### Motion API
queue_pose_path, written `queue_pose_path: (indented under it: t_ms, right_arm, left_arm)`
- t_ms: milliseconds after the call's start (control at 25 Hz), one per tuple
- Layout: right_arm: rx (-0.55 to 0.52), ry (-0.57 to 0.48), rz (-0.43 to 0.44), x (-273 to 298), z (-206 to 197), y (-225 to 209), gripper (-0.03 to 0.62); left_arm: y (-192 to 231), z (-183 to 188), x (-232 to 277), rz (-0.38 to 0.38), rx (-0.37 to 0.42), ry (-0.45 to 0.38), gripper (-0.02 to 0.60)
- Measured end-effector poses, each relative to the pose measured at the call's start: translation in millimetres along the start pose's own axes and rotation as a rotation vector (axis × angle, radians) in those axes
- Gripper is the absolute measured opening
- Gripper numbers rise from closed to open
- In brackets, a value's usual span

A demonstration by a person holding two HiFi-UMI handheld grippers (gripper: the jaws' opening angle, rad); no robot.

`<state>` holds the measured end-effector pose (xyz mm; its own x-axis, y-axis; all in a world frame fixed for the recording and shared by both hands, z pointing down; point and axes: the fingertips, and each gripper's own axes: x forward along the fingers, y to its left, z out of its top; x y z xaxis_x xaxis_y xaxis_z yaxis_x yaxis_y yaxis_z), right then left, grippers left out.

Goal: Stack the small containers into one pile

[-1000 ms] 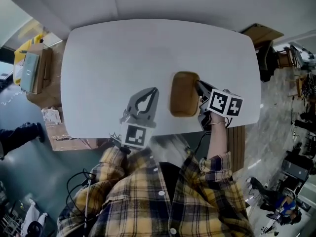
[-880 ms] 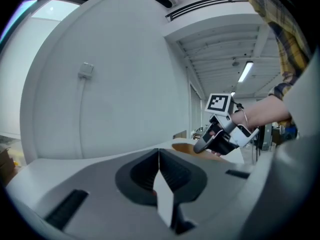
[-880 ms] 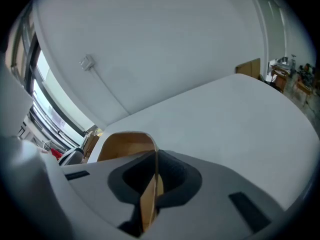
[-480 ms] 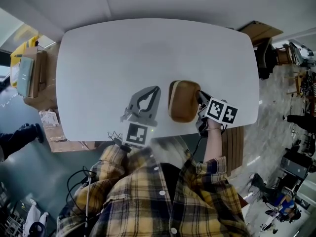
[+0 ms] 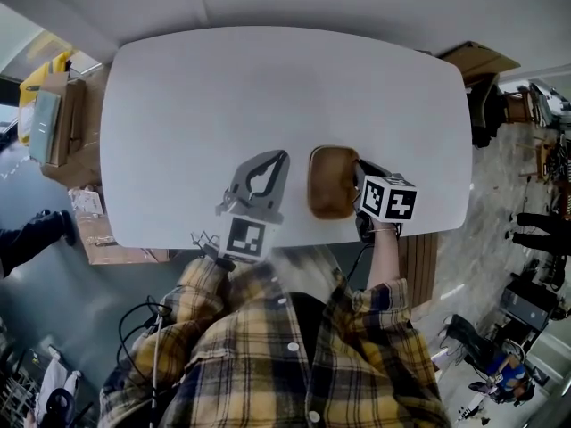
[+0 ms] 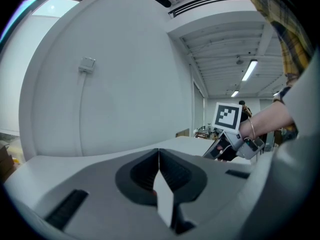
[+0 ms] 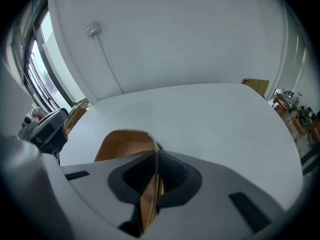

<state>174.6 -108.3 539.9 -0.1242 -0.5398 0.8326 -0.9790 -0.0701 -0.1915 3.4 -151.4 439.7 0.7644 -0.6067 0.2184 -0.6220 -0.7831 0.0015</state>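
Right fingers (image 7: 176, 176) tight on brown container (image 7: 123, 145) wall; left fingers (image 6: 179, 176) together, empty

Bright, even light from ceiling strip lights (image 6: 248, 70); soft shadows on the table (image 5: 268, 87); gripper views fisheye-bent, dark-cornered; left gripper (image 6: 159, 154) blurred close up.

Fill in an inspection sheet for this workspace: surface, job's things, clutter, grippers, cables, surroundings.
Surface: white table, holding only the job's thing.
Job's things: one brown container, near the table's front edge.
Clutter: nothing seen.
Grippers: left gripper shut, nothing between its jaws; right gripper shut on the brown container's wall.
Cables: black cables beside the person's shirt, off the table.
Surroundings: cardboard boxes at the table's left.
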Motion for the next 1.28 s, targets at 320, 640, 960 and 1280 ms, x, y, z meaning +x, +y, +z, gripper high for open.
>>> queue_pose_path:
  t_ms: [320,640,960,1280]
  right_arm:
    - [-0.104,-0.024,-0.095,5,-18,-2,0.028]
    - [-0.241,-0.133,-0.218,7,-21,-5,0.029]
    - [-0.299,-0.069,-0.235,15,-40,-7,0.057]
    - [-0.323,-0.016,-0.234,22,-43,-5,0.066]
  left_arm:
    - [-10,-7,4,-0.036,0.049,-0.001,0.018]
    - [-21,-11,7,-0.048,0.084,0.029,0.018]
    - [-30,-8,8,-0.038,0.077,0.024,0.018]
    - [-33,-9,5,-0.026,0.088,0.031,0.018]
